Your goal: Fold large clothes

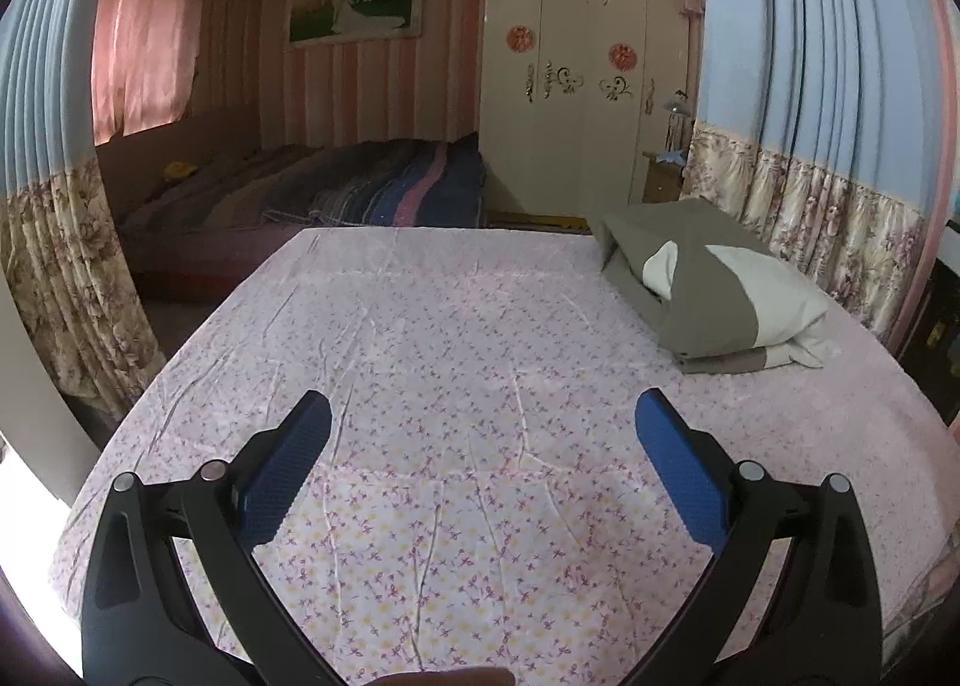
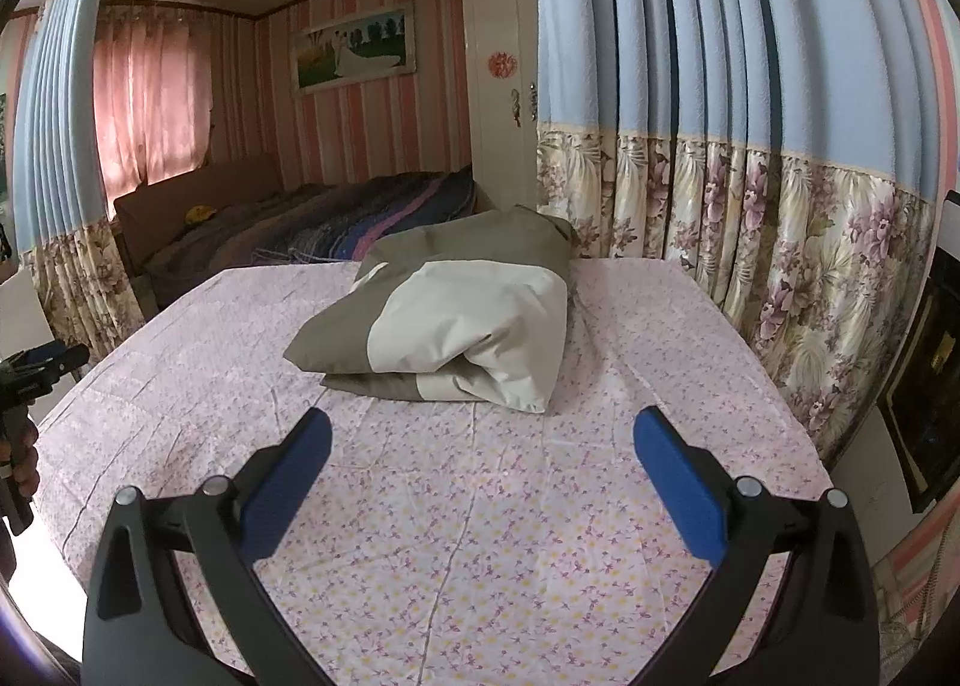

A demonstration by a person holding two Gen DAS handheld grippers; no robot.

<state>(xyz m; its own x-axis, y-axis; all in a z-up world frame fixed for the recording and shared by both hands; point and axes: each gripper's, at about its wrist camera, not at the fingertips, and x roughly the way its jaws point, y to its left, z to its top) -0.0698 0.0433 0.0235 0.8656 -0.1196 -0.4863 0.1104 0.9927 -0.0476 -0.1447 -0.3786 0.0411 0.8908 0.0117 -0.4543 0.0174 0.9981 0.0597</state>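
A table carries everything, draped in a creased pink cloth printed with small purple and yellow flowers. One folded garment, grey-brown and cream, lies directly on the cloth toward the far right side, near the flowered curtain.

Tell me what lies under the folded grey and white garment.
The folded garment rests on the pink floral sheet, which shows all around it. Whatever the sheet covers is hidden, as is anything tucked inside the garment's folds.
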